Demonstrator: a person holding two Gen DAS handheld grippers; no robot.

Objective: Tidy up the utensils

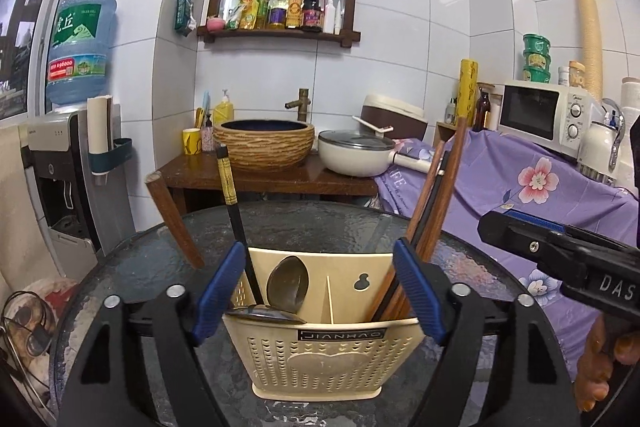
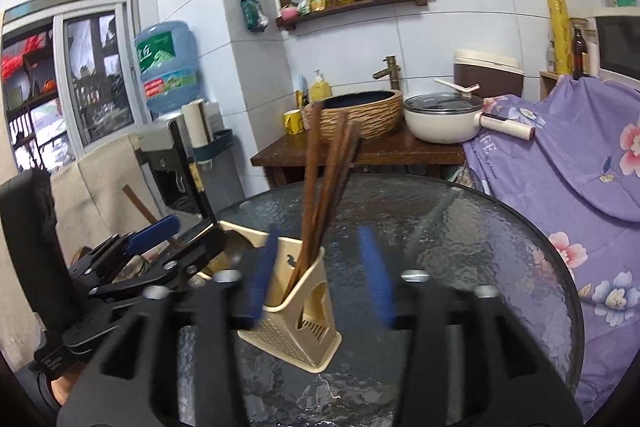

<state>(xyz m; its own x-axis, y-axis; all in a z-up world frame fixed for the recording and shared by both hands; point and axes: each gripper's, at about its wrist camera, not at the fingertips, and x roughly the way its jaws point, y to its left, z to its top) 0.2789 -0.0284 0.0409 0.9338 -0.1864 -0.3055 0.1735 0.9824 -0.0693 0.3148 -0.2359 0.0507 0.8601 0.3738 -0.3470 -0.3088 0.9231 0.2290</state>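
Gleaming glass table [image 1: 320,227], tiled kitchen

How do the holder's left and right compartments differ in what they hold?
The left compartment holds metal spoons and one black chopstick with a yellow top; the right compartment holds only a bundle of brown wooden chopsticks. The lone chopstick leans left, the bundle right. Both belong to one beige perforated holder.

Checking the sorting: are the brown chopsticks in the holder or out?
In. The brown chopsticks stand tips-down in the right compartment of the holder, leaning right, tops sticking above its rim.
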